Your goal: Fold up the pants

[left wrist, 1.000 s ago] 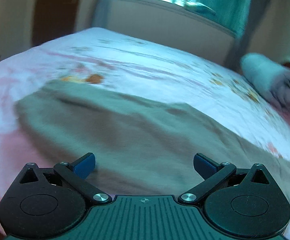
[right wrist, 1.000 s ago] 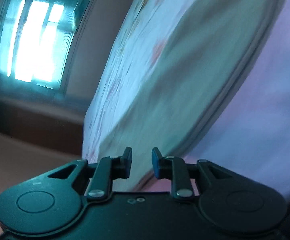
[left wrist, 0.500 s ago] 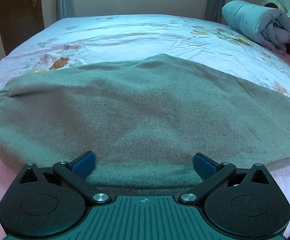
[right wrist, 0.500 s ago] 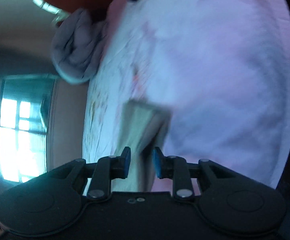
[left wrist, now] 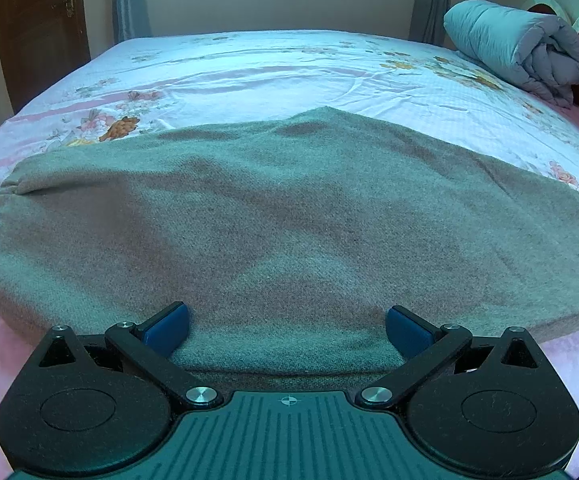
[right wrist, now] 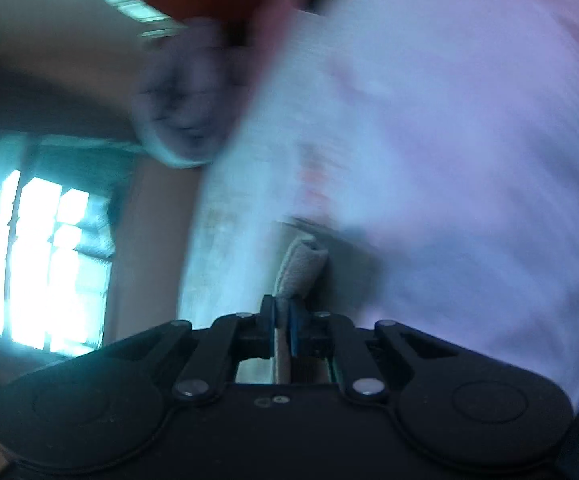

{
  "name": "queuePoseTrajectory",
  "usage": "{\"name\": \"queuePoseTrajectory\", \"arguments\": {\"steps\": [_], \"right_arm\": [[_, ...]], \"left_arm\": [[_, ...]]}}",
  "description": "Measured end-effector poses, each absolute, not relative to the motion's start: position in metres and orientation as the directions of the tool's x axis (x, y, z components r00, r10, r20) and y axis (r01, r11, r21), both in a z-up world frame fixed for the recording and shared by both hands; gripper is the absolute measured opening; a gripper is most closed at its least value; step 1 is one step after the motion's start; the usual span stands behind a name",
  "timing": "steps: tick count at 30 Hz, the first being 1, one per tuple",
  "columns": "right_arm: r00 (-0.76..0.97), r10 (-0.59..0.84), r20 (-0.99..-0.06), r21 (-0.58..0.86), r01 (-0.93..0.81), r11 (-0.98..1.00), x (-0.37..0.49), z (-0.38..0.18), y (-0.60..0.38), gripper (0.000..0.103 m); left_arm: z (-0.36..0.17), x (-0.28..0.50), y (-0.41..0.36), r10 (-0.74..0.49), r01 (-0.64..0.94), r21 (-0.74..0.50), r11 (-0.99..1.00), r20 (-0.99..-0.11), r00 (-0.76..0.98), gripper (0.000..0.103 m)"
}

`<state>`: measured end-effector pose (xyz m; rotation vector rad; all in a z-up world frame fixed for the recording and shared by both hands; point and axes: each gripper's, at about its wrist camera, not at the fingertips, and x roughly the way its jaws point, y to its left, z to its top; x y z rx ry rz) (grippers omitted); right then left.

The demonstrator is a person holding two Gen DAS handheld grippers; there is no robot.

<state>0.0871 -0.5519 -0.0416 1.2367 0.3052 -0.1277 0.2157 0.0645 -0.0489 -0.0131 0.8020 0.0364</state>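
Fingers of the left gripper point(left wrist: 287, 330) are standing wide apart, the blue pads point(left wrist: 167, 328) resting low against the near edge of the pants point(left wrist: 289, 216) with nothing pinched between them. The pants, a grey-brown fleecy cloth, are lying flat across the bed point(left wrist: 273, 64), spreading from the left margin to the right one, over a floral sheet that is showing pink along the near side. A rolled grey quilt point(left wrist: 521, 48) is sitting at the far right corner of the bed, well apart from the pants.

The right gripper point(right wrist: 282, 326) is clamping a narrow fold of the pants point(right wrist: 299, 270) between its nearly closed pads (the view is blurred and tilted), with the sheet point(right wrist: 449, 160) filling the right half and a bright window point(right wrist: 45, 264) glowing at left.
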Motion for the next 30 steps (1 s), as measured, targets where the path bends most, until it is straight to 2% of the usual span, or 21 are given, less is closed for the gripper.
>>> {"name": "queuePoseTrajectory", "arguments": {"steps": [1, 4, 5, 6, 8, 10, 12, 14, 15, 17, 18, 22, 24, 25, 27, 28, 30], "right_arm": [[0.950, 0.061, -0.306, 0.894, 0.265, 0.360, 0.088, -0.038, -0.550, 0.000], [0.902, 0.075, -0.426, 0.868, 0.384, 0.315, 0.094, -0.059, -0.558, 0.004], [0.903, 0.101, -0.418, 0.886, 0.381, 0.264, 0.091, -0.067, -0.561, 0.007], [0.917, 0.092, -0.389, 0.904, 0.360, 0.233, 0.083, -0.068, -0.563, 0.017], [0.931, 0.027, -0.363, 0.907, 0.346, 0.241, 0.068, -0.060, -0.563, 0.024], [0.928, 0.050, -0.369, 0.909, 0.349, 0.226, 0.068, -0.061, -0.564, 0.024], [0.904, 0.078, -0.421, 0.890, 0.394, 0.229, 0.076, -0.066, -0.563, 0.024], [0.907, 0.089, -0.411, 0.899, 0.387, 0.207, 0.083, -0.073, -0.563, 0.024], [0.909, 0.094, -0.407, 0.901, 0.382, 0.203, 0.087, -0.075, -0.563, 0.011], [0.890, 0.087, -0.448, 0.861, 0.402, 0.312, 0.099, -0.060, -0.558, 0.007], [0.895, 0.077, -0.440, 0.833, 0.374, 0.407, 0.103, -0.044, -0.554, 0.006], [0.957, 0.078, -0.279, 0.694, 0.144, 0.706, 0.100, 0.033, -0.529, 0.006], [0.972, 0.067, -0.227, 0.624, 0.092, 0.776, 0.086, 0.039, -0.525, 0.006], [0.964, 0.055, -0.260, 0.642, 0.130, 0.756, 0.084, 0.024, -0.533, 0.006], [0.890, 0.074, -0.450, 0.730, 0.319, 0.604, 0.089, -0.033, -0.561, 0.006], [0.863, 0.094, -0.497, 0.746, 0.369, 0.554, 0.088, -0.054, -0.566, 0.006], [0.885, 0.088, -0.457, 0.773, 0.347, 0.531, 0.081, -0.060, -0.564, 0.006]], "left_arm": [[-0.049, 0.216, 0.065, 0.028, -0.038, 0.002, 0.999, -0.718, 0.696, 0.103], [-0.050, 0.216, 0.064, 0.030, -0.039, 0.004, 0.999, -0.717, 0.696, 0.103], [-0.050, 0.216, 0.064, 0.029, -0.038, 0.003, 0.999, -0.718, 0.696, 0.103], [-0.049, 0.216, 0.065, 0.026, -0.036, 0.001, 0.999, -0.718, 0.695, 0.103], [-0.050, 0.216, 0.066, 0.022, -0.032, 0.000, 0.999, -0.716, 0.698, 0.103], [-0.051, 0.217, 0.065, 0.025, -0.034, 0.002, 0.999, -0.713, 0.701, 0.103], [-0.051, 0.217, 0.065, 0.028, -0.038, 0.002, 0.999, -0.714, 0.700, 0.103], [-0.051, 0.217, 0.065, 0.026, -0.036, 0.001, 0.999, -0.716, 0.698, 0.103], [-0.051, 0.217, 0.065, 0.024, -0.034, 0.000, 0.999, -0.717, 0.697, 0.103], [-0.051, 0.217, 0.066, 0.020, -0.030, -0.001, 1.000, -0.718, 0.696, 0.103], [-0.051, 0.217, 0.066, 0.018, -0.028, -0.002, 1.000, -0.718, 0.696, 0.103], [-0.052, 0.217, 0.065, 0.021, -0.028, 0.003, 1.000, -0.713, 0.701, 0.103], [-0.052, 0.217, 0.065, 0.021, -0.028, 0.002, 1.000, -0.711, 0.703, 0.103], [-0.052, 0.217, 0.065, 0.019, -0.029, -0.001, 1.000, -0.710, 0.704, 0.103], [-0.052, 0.217, 0.065, 0.017, -0.025, -0.001, 1.000, -0.712, 0.702, 0.103], [-0.052, 0.217, 0.065, 0.016, -0.024, 0.000, 1.000, -0.713, 0.701, 0.103], [-0.051, 0.217, 0.066, 0.014, -0.025, -0.005, 1.000, -0.715, 0.699, 0.103]]}}
